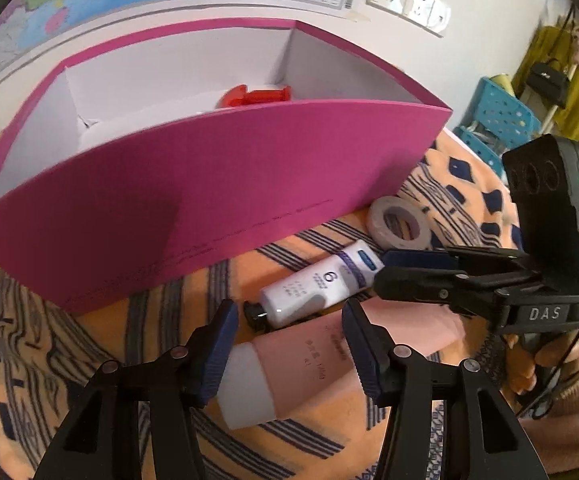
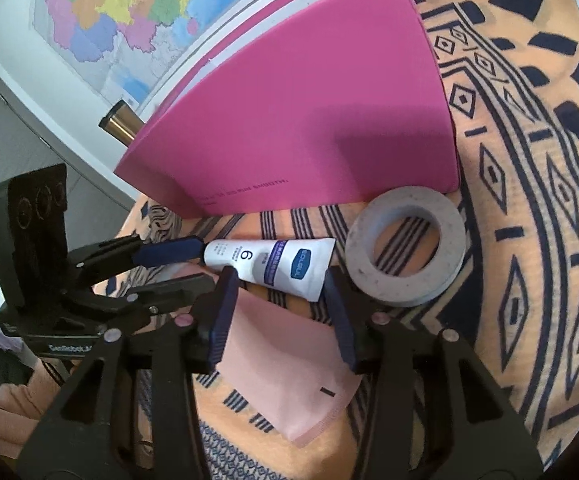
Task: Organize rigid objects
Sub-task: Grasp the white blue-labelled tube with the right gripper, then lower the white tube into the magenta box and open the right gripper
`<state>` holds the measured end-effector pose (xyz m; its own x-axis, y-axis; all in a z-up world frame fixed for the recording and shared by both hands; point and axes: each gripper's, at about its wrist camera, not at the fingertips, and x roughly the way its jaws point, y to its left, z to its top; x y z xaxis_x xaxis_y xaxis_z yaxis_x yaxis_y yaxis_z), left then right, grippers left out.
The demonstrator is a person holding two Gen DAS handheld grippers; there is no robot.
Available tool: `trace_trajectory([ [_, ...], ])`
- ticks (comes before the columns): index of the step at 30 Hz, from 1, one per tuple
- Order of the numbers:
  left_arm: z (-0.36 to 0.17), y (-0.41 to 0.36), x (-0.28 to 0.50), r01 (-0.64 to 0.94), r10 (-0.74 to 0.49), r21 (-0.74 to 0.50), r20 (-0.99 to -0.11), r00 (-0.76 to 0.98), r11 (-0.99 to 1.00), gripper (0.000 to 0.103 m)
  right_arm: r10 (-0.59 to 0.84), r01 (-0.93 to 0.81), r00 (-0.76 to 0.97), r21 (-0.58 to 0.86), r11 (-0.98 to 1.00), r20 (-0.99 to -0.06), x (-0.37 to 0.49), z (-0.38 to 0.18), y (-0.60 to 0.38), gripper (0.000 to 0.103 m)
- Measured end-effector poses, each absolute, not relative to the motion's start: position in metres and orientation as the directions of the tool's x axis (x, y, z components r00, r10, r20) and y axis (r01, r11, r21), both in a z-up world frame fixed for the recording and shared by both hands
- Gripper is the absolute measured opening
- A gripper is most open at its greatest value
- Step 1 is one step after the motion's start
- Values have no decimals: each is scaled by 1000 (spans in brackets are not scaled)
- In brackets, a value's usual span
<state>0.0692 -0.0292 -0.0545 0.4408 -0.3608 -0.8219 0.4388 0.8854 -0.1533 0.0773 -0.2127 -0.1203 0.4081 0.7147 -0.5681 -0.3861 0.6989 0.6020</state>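
A magenta box (image 1: 225,184) with a white inside stands on the patterned cloth; a red object (image 1: 255,96) lies in it. In front of it lie a white tube marked 6 (image 1: 321,286), a pink tube with a white cap (image 1: 309,364) and a grey tape roll (image 1: 399,222). My left gripper (image 1: 289,340) is open, its fingers on either side of the pink tube. My right gripper (image 2: 279,312) is open over the pink tube's flat end (image 2: 289,364), close to the white tube (image 2: 273,266) and the tape roll (image 2: 405,246). Each gripper shows in the other's view.
The orange and navy patterned cloth (image 2: 529,200) covers the surface. A wall map (image 2: 129,12) and sockets (image 1: 409,0) are behind the box (image 2: 297,112). Blue plastic stools (image 1: 497,116) stand at the far right. A brass cylinder (image 2: 123,124) sticks out behind the box.
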Motion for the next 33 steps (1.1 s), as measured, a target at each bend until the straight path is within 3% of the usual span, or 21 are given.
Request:
trace_trajectory([
  [18,-47,-21,67,344,-378,-226,-792,480,911,54,732,-416,440,605,679,-520,66,-99,-211,51],
  [33,19,-35,53,401,-439,-225,-674,594,888,54,727,-476,532,557,681,-434,48,-47,-238,51],
])
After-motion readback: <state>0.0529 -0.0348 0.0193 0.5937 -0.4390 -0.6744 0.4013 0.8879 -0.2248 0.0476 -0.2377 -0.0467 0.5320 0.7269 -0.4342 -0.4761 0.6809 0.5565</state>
